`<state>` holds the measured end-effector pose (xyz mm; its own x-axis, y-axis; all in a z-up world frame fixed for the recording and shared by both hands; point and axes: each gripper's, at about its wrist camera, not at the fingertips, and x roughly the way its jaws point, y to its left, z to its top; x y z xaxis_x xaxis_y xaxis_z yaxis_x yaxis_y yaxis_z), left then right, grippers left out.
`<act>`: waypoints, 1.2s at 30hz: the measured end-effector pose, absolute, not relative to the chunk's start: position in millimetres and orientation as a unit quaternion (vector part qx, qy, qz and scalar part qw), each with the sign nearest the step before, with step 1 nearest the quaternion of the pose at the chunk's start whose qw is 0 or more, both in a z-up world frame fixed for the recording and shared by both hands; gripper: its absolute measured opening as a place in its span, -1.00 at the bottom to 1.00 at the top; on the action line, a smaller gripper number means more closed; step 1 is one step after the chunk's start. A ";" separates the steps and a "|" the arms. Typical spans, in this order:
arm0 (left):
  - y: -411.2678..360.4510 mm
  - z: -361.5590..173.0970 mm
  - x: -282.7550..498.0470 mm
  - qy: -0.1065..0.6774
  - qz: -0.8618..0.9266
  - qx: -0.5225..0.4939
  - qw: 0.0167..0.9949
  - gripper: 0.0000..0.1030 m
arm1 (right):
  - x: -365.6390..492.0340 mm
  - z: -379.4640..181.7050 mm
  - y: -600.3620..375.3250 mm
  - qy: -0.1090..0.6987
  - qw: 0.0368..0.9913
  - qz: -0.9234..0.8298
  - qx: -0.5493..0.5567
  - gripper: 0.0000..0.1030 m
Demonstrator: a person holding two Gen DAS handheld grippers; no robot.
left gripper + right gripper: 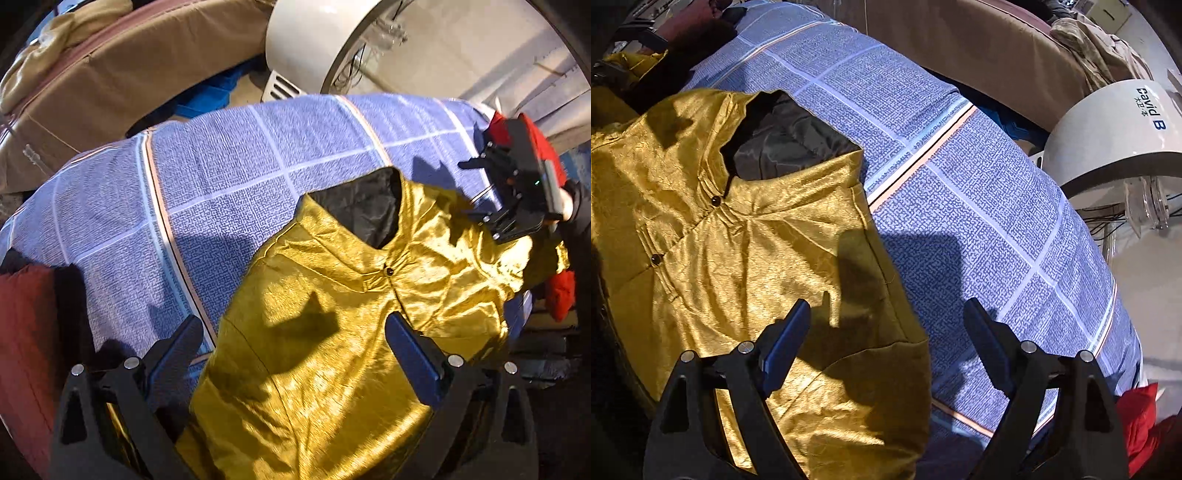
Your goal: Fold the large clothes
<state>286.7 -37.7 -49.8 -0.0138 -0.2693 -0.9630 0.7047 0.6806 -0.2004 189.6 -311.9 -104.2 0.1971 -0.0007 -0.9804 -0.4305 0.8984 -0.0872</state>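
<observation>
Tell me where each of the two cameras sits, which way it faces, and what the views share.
Left wrist: sits on the left gripper, looking steeply down at the gold shirt on the blue checked sheet; its own open fingers frame the bottom, and the right gripper shows at right.
Right wrist: sits on the right gripper, looking down at the shirt's edge; its open fingers show.
Shared: shirt, sheet, white machine.
</observation>
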 end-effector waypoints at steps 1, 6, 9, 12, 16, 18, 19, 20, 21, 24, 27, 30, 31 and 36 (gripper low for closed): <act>-43.7 -62.2 292.6 0.623 -0.365 0.187 0.666 0.88 | 193.7 -109.8 -315.9 0.625 0.747 0.153 -0.168 0.63; -59.3 -126.1 299.3 0.638 -0.372 0.287 0.610 0.88 | 204.0 -147.7 -328.7 0.675 0.697 0.185 -0.156 0.63; -60.3 -158.6 301.9 0.660 -0.349 0.328 0.579 0.88 | 198.1 -164.5 -326.6 0.683 0.683 0.204 -0.157 0.63; -57.8 -168.1 300.0 0.658 -0.359 0.329 0.575 0.86 | 188.7 -163.5 -313.9 0.667 0.687 0.229 -0.175 0.44; -58.3 -165.4 292.5 0.637 -0.377 0.325 0.589 0.58 | 186.0 -154.0 -306.9 0.657 0.695 0.245 -0.155 -0.64; -57.6 -159.7 290.7 0.623 -0.386 0.320 0.601 0.09 | 182.6 -153.3 -302.3 0.653 0.699 0.248 -0.156 -0.67; -56.3 -155.8 292.1 0.618 -0.389 0.314 0.607 -0.12 | 182.0 -153.3 -301.2 0.652 0.698 0.250 -0.158 -0.70; -54.0 -152.6 294.3 0.615 -0.388 0.303 0.616 -0.44 | 180.6 -153.2 -299.2 0.651 0.700 0.248 -0.158 -0.72; -52.1 -150.5 296.0 0.618 -0.390 0.288 0.619 -0.68 | 179.2 -151.6 -297.7 0.647 0.704 0.246 -0.158 -0.73; -58.2 -152.1 287.5 0.612 -0.384 0.307 0.620 -0.74 | 174.3 -141.6 -291.1 0.636 0.719 0.230 -0.160 -0.76; -69.1 -154.4 282.3 0.609 -0.373 0.326 0.619 -0.81 | 166.6 -125.5 -298.2 0.620 0.739 0.204 -0.168 -0.76; -80.3 -148.1 282.8 0.582 -0.366 0.334 0.645 -0.83 | 163.3 -110.7 -304.3 0.604 0.759 0.173 -0.171 -0.76; -83.8 -142.9 285.7 0.568 -0.362 0.332 0.660 -0.83 | 163.2 -105.5 -306.8 0.598 0.766 0.161 -0.174 -0.76; -103.2 -101.6 309.9 0.481 -0.334 0.311 0.749 -0.83 | 169.9 -71.8 -332.7 0.563 0.800 0.101 -0.179 -0.76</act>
<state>309.9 -103.2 -101.6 0.3146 -0.2011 -0.9277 0.7995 0.5829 0.1448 169.9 -332.7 -71.8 0.3455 -0.0397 -0.9376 -0.3631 0.9156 -0.1726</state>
